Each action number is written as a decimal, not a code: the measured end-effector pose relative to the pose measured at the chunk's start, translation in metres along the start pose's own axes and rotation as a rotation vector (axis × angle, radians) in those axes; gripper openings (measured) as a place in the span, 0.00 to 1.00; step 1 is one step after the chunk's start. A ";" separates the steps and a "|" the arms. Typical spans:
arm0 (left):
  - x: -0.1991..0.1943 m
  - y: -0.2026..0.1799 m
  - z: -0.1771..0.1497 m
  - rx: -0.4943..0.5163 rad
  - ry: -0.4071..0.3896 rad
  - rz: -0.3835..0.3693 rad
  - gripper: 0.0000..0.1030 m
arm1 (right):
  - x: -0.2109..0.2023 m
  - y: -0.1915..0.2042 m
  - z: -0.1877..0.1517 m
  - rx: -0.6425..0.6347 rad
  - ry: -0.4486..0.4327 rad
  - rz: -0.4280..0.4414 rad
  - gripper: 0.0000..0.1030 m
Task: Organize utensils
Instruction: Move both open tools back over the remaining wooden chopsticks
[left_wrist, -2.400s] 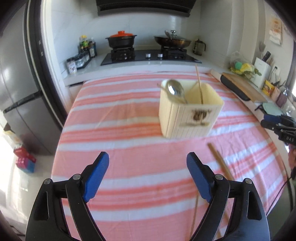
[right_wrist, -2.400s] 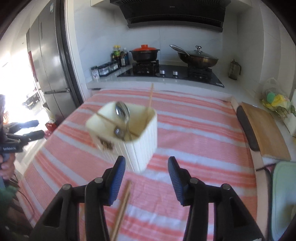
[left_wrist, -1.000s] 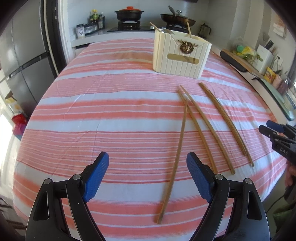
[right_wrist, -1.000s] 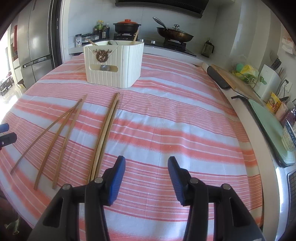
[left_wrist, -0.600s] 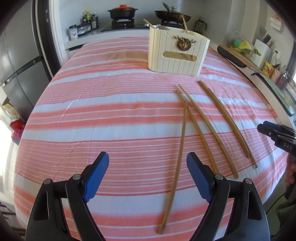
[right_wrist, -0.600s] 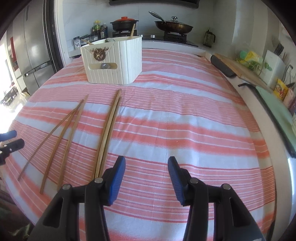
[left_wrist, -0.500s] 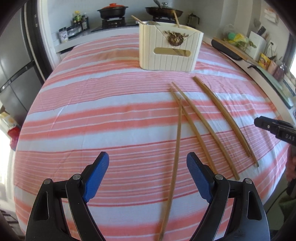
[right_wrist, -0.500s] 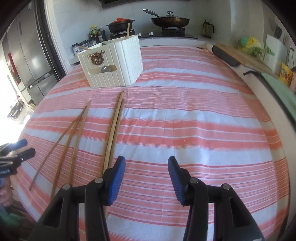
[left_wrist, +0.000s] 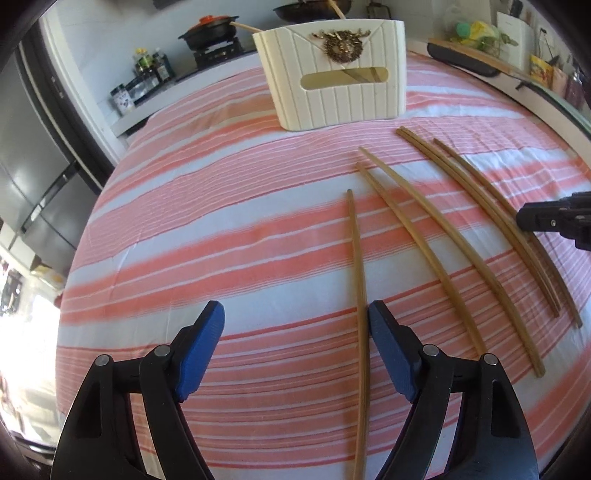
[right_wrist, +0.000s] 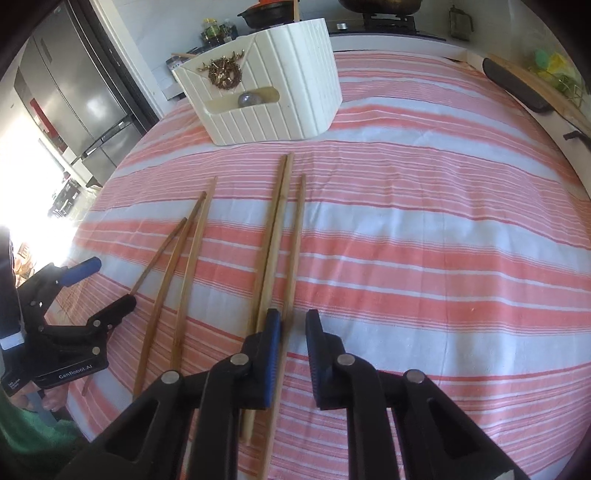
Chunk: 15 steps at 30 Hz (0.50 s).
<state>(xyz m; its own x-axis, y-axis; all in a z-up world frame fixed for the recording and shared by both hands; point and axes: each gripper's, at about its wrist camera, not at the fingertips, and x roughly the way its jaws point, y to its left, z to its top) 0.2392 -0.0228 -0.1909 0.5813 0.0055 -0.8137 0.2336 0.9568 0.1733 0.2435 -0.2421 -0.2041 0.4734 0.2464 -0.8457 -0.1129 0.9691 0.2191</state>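
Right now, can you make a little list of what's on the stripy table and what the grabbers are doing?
Loose chopsticks: six, flat on the striped cloth
Holder: white box, upright, beyond them, utensils inside
Left gripper: open, one chopstick beside its finger
Right gripper: jaws have just been closing, one chopstick between them, not yet pinched

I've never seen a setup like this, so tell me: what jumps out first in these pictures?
Six long wooden chopsticks lie fanned across a pink-and-white striped tablecloth. Behind them stands a cream ribbed utensil holder with a gold ornament. Nearest the cameras are black grippers with blue pads: the left gripper open beside the leftmost chopstick, the right gripper, whose jaws have just been closing, narrowed over another.
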 end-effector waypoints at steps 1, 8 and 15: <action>0.001 0.005 0.000 -0.026 0.005 -0.004 0.79 | 0.002 0.002 0.001 -0.005 -0.001 -0.010 0.14; 0.004 0.028 -0.005 -0.119 0.023 0.041 0.77 | 0.006 0.007 0.006 -0.034 -0.026 -0.123 0.04; -0.006 0.043 -0.023 -0.090 0.035 0.009 0.77 | -0.017 -0.011 -0.019 -0.040 -0.032 -0.220 0.10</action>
<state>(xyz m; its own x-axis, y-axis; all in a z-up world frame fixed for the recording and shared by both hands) 0.2276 0.0255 -0.1915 0.5552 0.0233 -0.8314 0.1561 0.9789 0.1316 0.2200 -0.2567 -0.2011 0.5176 0.0289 -0.8552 -0.0379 0.9992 0.0108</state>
